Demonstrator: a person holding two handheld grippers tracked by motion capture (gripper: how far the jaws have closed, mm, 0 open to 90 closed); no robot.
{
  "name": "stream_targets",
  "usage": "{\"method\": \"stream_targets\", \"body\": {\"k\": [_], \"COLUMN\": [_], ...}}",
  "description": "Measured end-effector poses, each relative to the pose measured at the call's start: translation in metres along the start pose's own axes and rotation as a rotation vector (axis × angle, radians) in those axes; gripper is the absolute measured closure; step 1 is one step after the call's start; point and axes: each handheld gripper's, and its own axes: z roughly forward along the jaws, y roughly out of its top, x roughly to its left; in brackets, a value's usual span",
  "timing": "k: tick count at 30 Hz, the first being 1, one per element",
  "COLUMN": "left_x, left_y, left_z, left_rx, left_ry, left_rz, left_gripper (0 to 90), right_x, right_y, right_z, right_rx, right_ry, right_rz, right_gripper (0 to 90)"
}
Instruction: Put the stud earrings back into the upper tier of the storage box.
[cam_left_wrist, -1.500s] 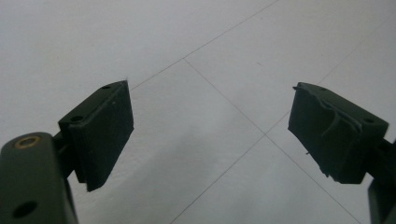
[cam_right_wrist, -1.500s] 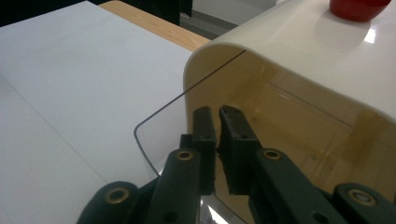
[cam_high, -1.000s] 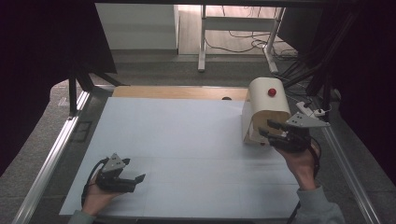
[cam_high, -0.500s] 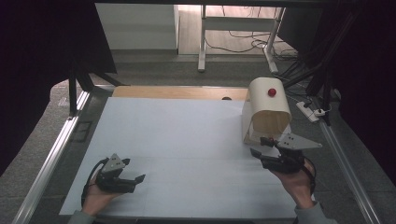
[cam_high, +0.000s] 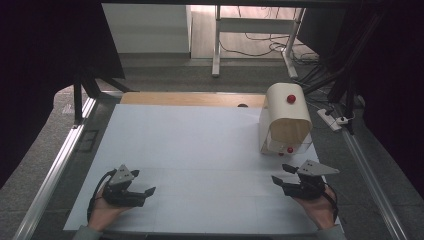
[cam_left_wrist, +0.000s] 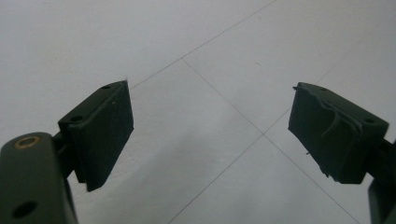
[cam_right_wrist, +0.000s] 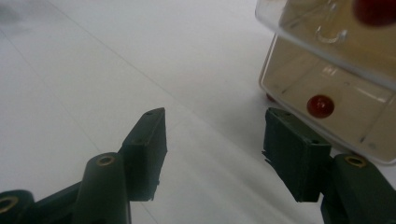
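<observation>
Resting low on the white desk (cam_high: 200, 150), the right gripper (cam_high: 284, 175) sits just in front of the bread box (cam_high: 285, 117), jaws apart and empty. Well apart at the near left, the left gripper (cam_high: 145, 192) lies likewise, jaws apart.

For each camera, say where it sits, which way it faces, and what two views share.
High view: above the near edge, facing forward and down on the white table; both hands, left gripper and right gripper show.
Left gripper view: on the left gripper, facing bare tabletop.
Right gripper view: on the right gripper, facing the bread box.
Shared: bread box in high view too.
</observation>
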Motion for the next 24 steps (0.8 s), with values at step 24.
{"method": "stream_targets", "body": {"k": [24], "left_x": [0.0], "left_y": [0.0], "left_z": [-0.001], "left_rx": [-0.007], "left_ry": [0.006], "left_rz": [0.0], "left_gripper": [13.7], "right_x": [0.0], "right_y": [-0.013], "right_z": [0.008], "right_rx": [0.039], "right_ry": [-0.002], "right_rz": [-0.02], "right_gripper": [37.7]}}
